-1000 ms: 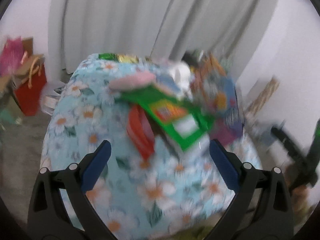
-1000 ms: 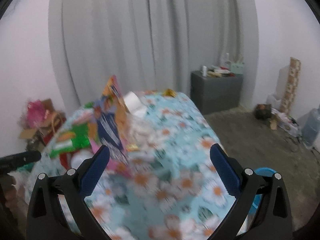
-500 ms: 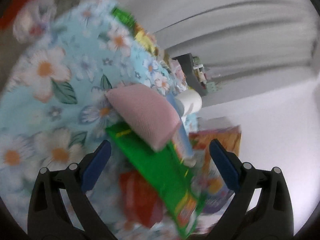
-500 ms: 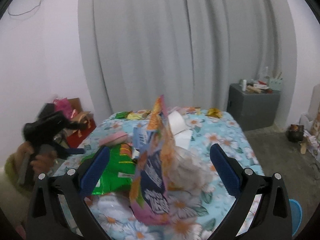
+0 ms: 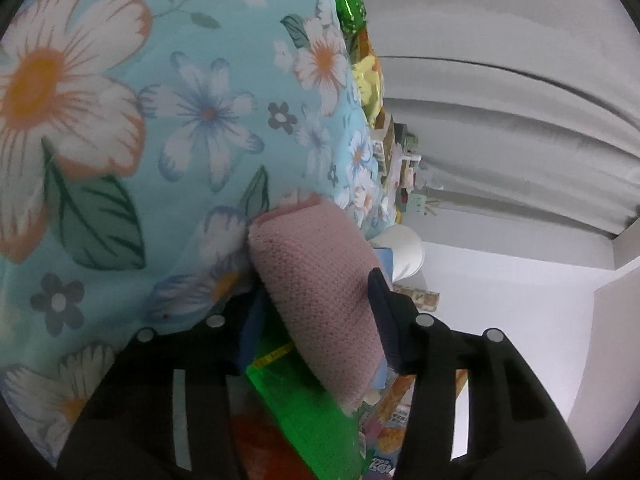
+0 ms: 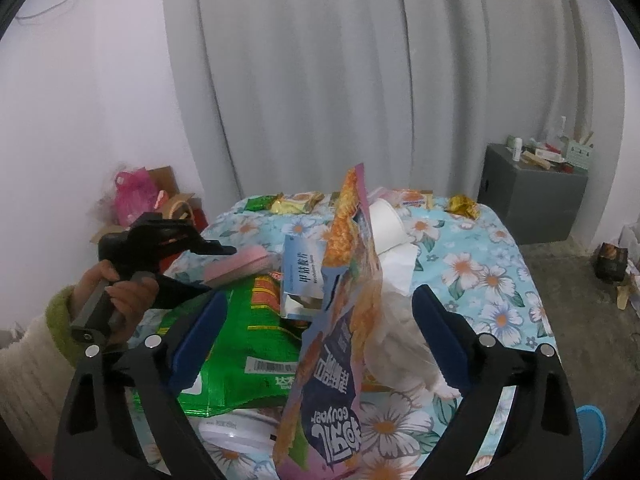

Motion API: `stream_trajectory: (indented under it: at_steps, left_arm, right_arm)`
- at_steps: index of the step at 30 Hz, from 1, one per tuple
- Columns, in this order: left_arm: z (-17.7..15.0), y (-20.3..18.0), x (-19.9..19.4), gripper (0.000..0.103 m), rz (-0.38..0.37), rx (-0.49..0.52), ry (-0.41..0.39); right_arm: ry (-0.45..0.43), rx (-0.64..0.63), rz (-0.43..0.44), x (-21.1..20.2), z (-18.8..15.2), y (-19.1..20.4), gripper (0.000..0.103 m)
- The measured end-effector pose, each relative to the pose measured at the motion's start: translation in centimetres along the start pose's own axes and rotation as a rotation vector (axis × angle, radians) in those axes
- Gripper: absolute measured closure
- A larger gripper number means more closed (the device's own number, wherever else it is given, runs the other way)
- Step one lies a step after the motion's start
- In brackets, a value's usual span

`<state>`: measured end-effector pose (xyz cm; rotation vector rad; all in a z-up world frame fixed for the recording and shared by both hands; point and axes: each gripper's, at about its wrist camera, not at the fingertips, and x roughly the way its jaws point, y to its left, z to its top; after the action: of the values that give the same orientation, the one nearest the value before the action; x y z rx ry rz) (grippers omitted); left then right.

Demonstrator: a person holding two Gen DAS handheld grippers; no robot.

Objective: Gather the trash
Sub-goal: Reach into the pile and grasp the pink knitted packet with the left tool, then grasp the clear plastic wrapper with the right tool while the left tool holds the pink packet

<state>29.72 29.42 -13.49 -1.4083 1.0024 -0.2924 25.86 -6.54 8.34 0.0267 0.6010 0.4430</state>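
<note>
A pink sponge (image 5: 320,300) lies on a green snack bag (image 5: 296,412) on the flowered tablecloth (image 5: 160,120). My left gripper (image 5: 316,312) is rolled on its side and its jaws are closing on the sponge, one pad against each flat face. The right wrist view shows the same grip: the sponge (image 6: 236,262) sits in the left gripper (image 6: 212,268), which a hand (image 6: 120,292) holds. My right gripper (image 6: 320,328) is open and its jaws are closing slightly. A tall purple and orange snack bag (image 6: 340,340) stands between them, untouched.
Around the green bag (image 6: 248,336) lie a blue-white carton (image 6: 302,272), a paper cup (image 6: 384,224) and crumpled white tissue (image 6: 396,272). Small wrappers (image 6: 296,202) line the table's far edge. A grey cabinet (image 6: 532,204) stands at the back right, gift bags (image 6: 132,196) at the left.
My left gripper dropped to the table, rolled sideways and closed from wide open onto the pink sponge. My right gripper swung left to face the upright snack bag.
</note>
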Motion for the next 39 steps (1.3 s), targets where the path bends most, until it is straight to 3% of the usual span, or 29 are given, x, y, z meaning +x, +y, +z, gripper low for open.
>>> stream_trajectory:
  at_steps: [4,6,9,11,15,17,20,27,31,39]
  left_arm:
    - [0.0,-0.3,-0.2,0.067,-0.021,0.022,-0.019]
    - [0.0,-0.5,-0.8,0.068,-0.03,0.034,-0.026]
    - [0.2,-0.9,-0.8,0.069,-0.035,0.059,-0.037]
    - [-0.1,-1.2,-1.1,0.07,-0.041,0.077,-0.041]
    - [-0.6,-2.7,-1.7,0.071,-0.057,0.139,-0.052]
    - [-0.8,-3.0,-3.0,0.071,-0.061,0.168,-0.06]
    - [-1.0,-3.9,-3.4,0.071,-0.049,0.225,-0.079]
    - [-1.1,-4.5,-3.8,0.072,-0.035,0.287,-0.099]
    - [-1.1,-4.8,-3.7,0.072,-0.022,0.306,-0.098]
    - [-0.8,-4.2,-4.3,0.072,-0.016,0.328,-0.085]
  right_arm:
    - [-0.131,0.067,0.158,-3.9,1.7,-2.4,0.012]
    - [-0.193,0.175,0.218,-5.6,3.2,-5.4,0.012]
    - [-0.196,0.378,0.24,-5.0,5.4,-10.9,0.012]
    - [-0.14,0.459,0.245,-3.0,6.6,-13.4,0.012]
    - [0.22,0.644,0.294,7.1,8.0,-18.1,0.014]
    - [0.313,0.681,0.332,10.7,8.2,-18.8,0.016]
    - [0.425,0.652,0.31,16.9,10.1,-18.8,0.018]
    - [0.521,0.603,0.232,27.5,14.0,-18.0,0.03]
    - [0.603,0.627,0.148,32.4,13.8,-18.4,0.035]
    - [0.674,0.658,0.079,35.0,12.7,-18.6,0.046]
